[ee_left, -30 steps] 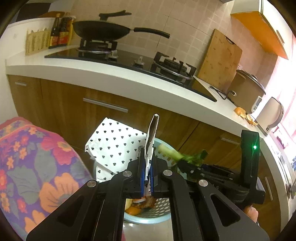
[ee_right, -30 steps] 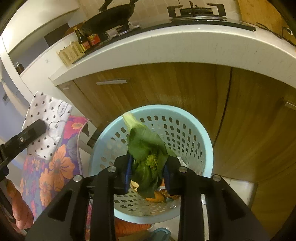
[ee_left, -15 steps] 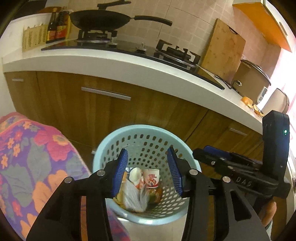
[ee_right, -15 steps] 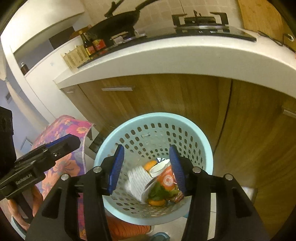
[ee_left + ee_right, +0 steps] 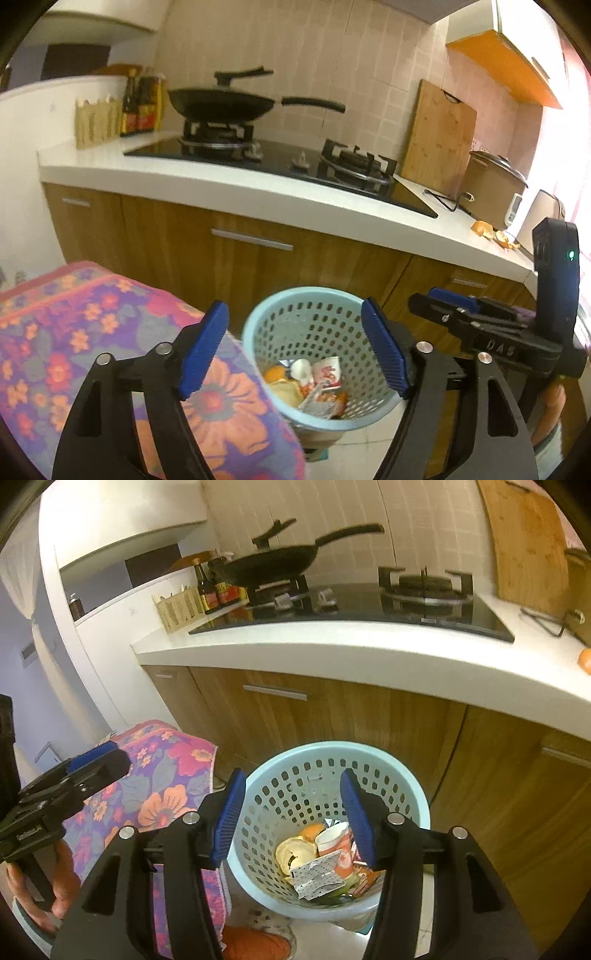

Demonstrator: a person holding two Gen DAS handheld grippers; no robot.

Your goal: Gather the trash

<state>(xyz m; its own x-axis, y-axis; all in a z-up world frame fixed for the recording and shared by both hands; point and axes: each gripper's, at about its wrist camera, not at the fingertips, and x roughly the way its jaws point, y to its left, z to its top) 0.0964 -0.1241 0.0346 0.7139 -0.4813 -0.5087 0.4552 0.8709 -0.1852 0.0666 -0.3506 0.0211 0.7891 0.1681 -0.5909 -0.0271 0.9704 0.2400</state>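
one basket — two burners

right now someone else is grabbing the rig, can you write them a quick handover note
Left hand-held gripper: open, holding nothing, above the light blue perforated basket.
Right hand-held gripper: open, holding nothing, over the same basket.
In the basket: a dotted paper wrapper, a small printed cup, orange peel and some green scraps.
Done: that trash lies in the basket, which stands on the floor by the wooden cabinets.
Left: orange peel pieces on the white counter, near the rice cooker. Collect those next.
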